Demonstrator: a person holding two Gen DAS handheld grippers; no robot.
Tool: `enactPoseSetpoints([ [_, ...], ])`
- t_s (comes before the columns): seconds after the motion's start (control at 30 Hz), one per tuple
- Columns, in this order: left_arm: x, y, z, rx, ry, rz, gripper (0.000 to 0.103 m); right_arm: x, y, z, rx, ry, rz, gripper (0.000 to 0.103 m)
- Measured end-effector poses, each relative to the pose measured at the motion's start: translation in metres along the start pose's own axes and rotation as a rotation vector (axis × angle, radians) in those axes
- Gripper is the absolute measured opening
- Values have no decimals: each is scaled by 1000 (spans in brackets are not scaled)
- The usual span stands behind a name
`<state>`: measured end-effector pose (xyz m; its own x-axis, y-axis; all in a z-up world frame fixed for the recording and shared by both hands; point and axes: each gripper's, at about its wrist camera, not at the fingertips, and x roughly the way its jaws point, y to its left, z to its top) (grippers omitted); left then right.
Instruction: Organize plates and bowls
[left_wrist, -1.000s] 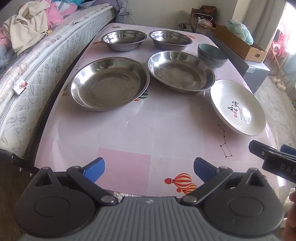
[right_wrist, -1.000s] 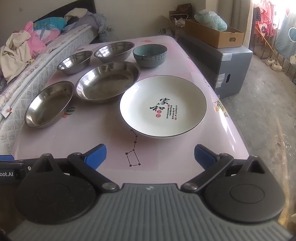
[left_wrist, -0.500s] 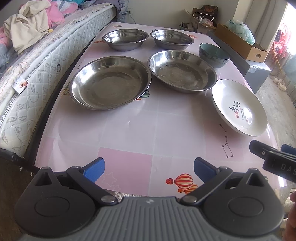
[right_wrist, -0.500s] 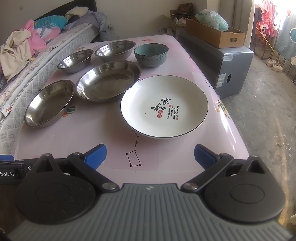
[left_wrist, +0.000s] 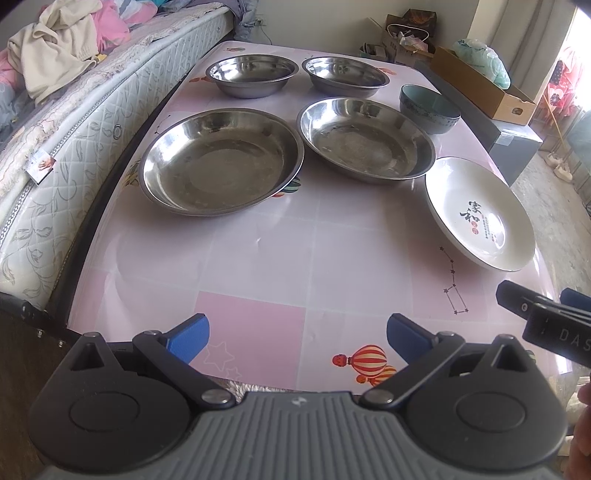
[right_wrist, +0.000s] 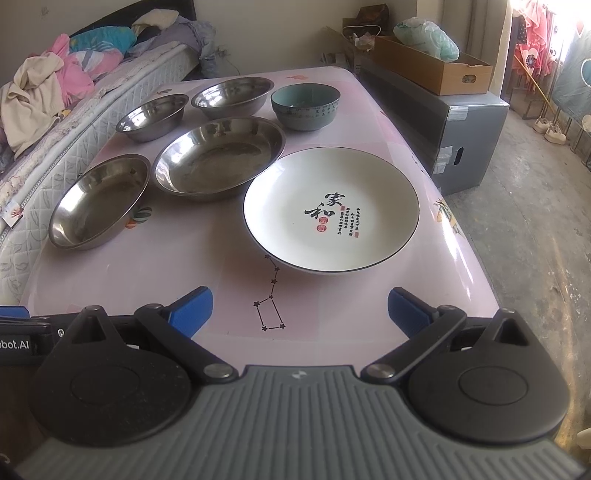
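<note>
Plates and bowls sat spread over a glossy pink patterned table (left_wrist: 258, 258), none stacked. Two wide shallow steel plates lay side by side mid-table, the left one (left_wrist: 221, 160) just beside the right one (left_wrist: 365, 138). Behind them stood two smaller steel bowls, one on the left (left_wrist: 253, 74) and one on the right (left_wrist: 345, 75). A teal ceramic bowl (right_wrist: 305, 105) stood at the far right, near the right steel plate. A white ceramic plate with black characters (right_wrist: 331, 208) lay nearest the right side, close to that steel plate's rim.

The left gripper (left_wrist: 297, 338) hovered level above the table's near edge, blue-padded fingers spread wide and grasping nothing. The right gripper (right_wrist: 300, 312) hovered likewise just short of the white plate, fingers released and empty. A quilted mattress (left_wrist: 74, 122) ran along the table's left side.
</note>
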<state>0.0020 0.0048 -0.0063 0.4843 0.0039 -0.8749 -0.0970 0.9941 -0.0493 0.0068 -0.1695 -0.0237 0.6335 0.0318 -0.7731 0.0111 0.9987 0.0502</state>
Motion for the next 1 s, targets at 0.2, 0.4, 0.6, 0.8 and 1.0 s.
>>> enactPoseSetpoints([
  [0.2, 0, 0, 0, -3, -3, -5, 103, 0, 0, 0, 0, 3, 2, 102],
  [0.4, 2, 1, 0, -14, 13, -21, 103, 1, 1, 0, -1, 5, 3, 102],
  [0.6, 2, 1, 0, -25, 21, -39, 103, 1, 1, 0, 1, 6, 3, 102],
  [0.8, 5, 1, -1, -4, -2, 2, 103, 2, 1, -1, 0, 7, 5, 102],
  [1.0, 6, 1, -1, -16, 8, -13, 103, 3, 1, -2, 1, 8, 6, 102],
])
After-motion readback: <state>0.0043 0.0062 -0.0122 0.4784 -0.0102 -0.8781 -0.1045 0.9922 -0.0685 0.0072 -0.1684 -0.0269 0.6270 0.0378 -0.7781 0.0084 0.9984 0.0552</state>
